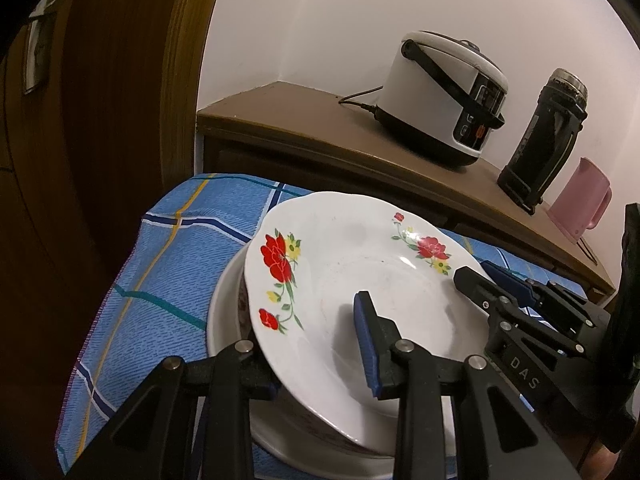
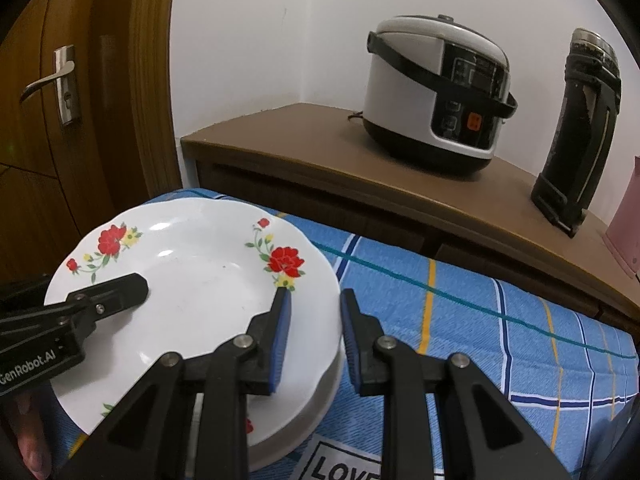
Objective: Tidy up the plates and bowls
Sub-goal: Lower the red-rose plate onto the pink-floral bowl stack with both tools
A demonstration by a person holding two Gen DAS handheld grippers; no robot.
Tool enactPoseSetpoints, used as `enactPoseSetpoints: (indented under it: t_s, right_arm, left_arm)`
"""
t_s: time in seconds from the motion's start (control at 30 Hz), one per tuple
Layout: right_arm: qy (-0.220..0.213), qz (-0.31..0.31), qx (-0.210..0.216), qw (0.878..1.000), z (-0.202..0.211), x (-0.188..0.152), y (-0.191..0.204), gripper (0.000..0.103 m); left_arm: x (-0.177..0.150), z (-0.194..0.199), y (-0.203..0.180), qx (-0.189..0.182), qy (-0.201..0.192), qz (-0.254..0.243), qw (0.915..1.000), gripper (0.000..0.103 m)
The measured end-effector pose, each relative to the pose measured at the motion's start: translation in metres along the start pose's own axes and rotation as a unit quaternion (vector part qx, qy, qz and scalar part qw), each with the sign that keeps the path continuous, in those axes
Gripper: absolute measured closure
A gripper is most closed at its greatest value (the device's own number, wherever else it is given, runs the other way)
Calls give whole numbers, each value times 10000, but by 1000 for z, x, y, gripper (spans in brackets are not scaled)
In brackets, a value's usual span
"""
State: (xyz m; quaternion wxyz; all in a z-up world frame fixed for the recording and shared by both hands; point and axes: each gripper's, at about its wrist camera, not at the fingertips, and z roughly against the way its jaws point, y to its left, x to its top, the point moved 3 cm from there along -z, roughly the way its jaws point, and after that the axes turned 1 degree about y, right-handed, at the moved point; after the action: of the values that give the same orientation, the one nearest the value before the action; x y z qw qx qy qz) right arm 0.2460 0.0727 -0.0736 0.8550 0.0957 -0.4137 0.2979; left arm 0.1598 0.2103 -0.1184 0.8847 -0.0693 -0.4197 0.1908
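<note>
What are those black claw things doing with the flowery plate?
A person is tidying dishes with a gripper in each hand. Both the left gripper and the right gripper straddle opposite edges of the flowered plate, which sits tilted on top of a stack of white dishes on the blue checked cloth.

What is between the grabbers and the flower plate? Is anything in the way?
Nothing visible. Both grippers already straddle the flowered plate: the left gripper at its near rim, the right gripper at its right rim. The plate sits tilted on the dishes below.
</note>
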Motion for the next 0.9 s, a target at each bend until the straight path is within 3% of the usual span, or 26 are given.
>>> enactPoseSetpoints:
  t_s: [0.2, 0.9]
  right_arm:
    - [41, 42, 3, 10000, -2, 2, 0, 78]
    - [94, 143, 7, 9999, -6, 2, 3, 78]
  left_arm:
    - [0, -1, -1, 78, 33, -86, 9999, 64]
    - [0, 1, -3, 276, -47, -200, 9994, 64]
